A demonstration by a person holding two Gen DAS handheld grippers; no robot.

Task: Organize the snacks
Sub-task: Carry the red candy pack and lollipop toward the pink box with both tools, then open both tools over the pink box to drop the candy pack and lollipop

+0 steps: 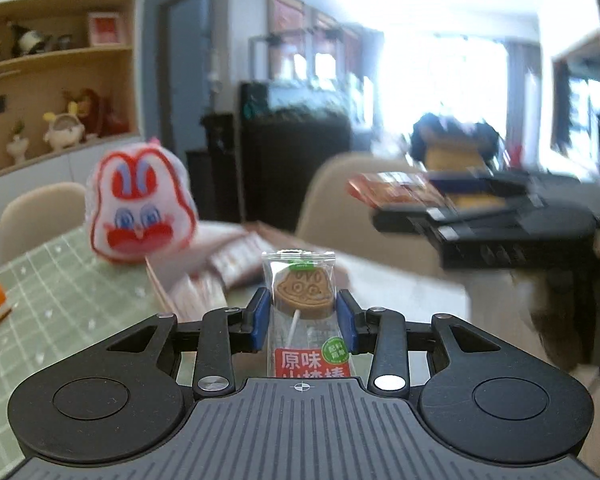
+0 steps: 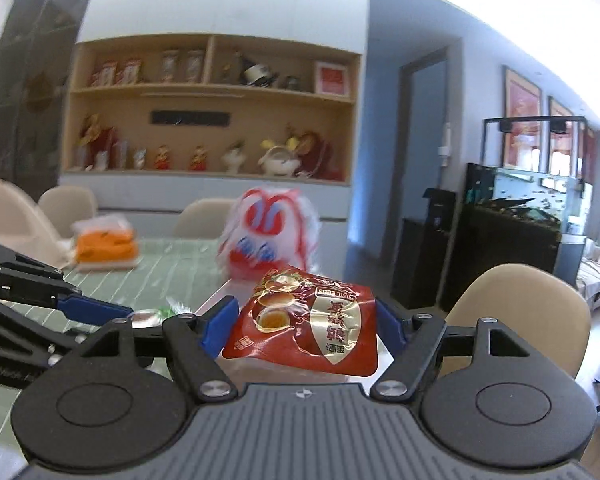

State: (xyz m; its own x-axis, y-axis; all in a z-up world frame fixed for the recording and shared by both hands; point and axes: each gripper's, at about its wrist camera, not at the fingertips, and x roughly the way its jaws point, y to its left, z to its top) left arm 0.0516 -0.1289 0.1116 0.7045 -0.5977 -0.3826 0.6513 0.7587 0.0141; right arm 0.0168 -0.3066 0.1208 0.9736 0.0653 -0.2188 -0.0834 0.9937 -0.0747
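L gripper (image 1: 303, 322): blue pads clamped on a wrapped lollipop (image 1: 303, 300), one pad each side of the brown disc. Pop stands upright betw. the pads, stick running down toward the gripper body, red label at the bottom of the wrapper, crimped top edge poking above the pads.

R gripper (image 2: 306, 320): pads closed against the two sides of a red pouch (image 2: 306, 324) (egg pics, gold panel w/ print). Pouch lies tilted across the gap, wider than the pads are tall, its near edge hanging over the gripper body. In the left-wrist view that same gripper shows blurred at right, pouch in it, lifted above the table (image 1: 60, 284).

Past the L pads: green checked tablecloth, some blurred pinkish packets (image 1: 228, 256) lying on it just behind the pop. Further back, a white-and-red rabbit bag (image 1: 140, 204) standing on the table; orange pack (image 2: 106, 246) to its left, well apart. Beige chairs (image 2: 516, 312) ring the table. Farthest: wood shelf (image 2: 216, 88) w/ figurines, fish tank (image 2: 516, 196) at right.
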